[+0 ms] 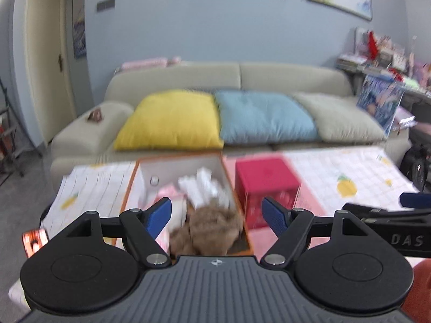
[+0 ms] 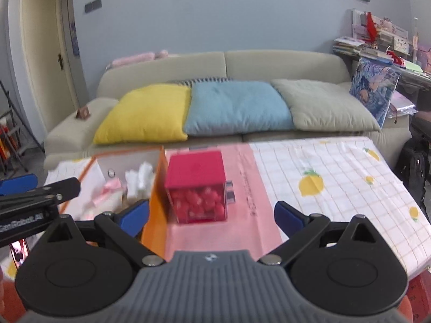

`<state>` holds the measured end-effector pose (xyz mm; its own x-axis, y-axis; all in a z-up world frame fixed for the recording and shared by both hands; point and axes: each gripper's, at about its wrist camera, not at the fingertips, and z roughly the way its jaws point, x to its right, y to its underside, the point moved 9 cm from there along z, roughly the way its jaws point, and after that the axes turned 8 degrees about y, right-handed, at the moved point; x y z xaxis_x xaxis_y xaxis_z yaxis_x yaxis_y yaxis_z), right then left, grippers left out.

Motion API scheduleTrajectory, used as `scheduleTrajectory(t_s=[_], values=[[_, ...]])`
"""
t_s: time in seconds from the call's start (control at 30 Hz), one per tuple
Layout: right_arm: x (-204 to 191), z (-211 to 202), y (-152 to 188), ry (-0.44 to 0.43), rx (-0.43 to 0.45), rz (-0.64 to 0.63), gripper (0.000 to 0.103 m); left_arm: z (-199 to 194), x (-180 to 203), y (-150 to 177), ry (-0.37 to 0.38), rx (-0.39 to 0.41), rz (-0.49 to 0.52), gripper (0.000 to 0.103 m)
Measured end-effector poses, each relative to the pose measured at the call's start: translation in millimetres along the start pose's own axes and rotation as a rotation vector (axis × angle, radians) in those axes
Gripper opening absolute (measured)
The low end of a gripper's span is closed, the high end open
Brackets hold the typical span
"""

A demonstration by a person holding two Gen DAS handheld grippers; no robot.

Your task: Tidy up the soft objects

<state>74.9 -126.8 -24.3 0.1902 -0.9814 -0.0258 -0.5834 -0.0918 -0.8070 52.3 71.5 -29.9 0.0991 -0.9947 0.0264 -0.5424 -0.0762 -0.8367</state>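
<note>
An orange-rimmed white box (image 1: 177,165) sits on the table and holds a brown plush toy (image 1: 212,226), white soft pieces (image 1: 202,185) and a pink soft item (image 1: 169,192). My left gripper (image 1: 216,215) is open and empty, above the near end of the box over the plush toy. A red-lidded clear cube (image 2: 196,185) filled with red soft pieces stands right of the box (image 2: 157,188) on a pink mat (image 2: 242,188). My right gripper (image 2: 211,216) is open and empty, just short of the cube.
The table has a checked lemon-print cloth (image 2: 336,177). Behind it is a beige sofa (image 2: 269,64) with yellow (image 2: 145,113), blue (image 2: 234,107) and grey-green (image 2: 328,105) cushions. Cluttered shelves (image 2: 390,45) stand at the right, a door (image 2: 43,53) at the left.
</note>
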Motion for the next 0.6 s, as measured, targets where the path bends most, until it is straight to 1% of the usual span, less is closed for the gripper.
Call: scheduleTrajectory(t_s=[0.1,0.2,0.43,0.6], values=[[0.8,6.6,13.9,0.01,-0.026,-0.009,0.097,12.8,-4.8,17.5,-0.027,-0.081,-0.014,0.089],[-2.1,13.9,27.1,0.014,-0.052,-0.026,0.097,18.1,-8.6,28.4,-0.033,-0.125,-0.037,0.089],[-3.8,30.5,42.8,0.021,-0.105,-0.037,0.097,22.4,-10.0,48.6,-0.04,-0.174,-0.048,0.089],[-2.3,36.2,49.0,0.028,-0.13,-0.031,0.097,25.1,-8.1,49.7,-0.033,-0.189,-0.047,0.089]])
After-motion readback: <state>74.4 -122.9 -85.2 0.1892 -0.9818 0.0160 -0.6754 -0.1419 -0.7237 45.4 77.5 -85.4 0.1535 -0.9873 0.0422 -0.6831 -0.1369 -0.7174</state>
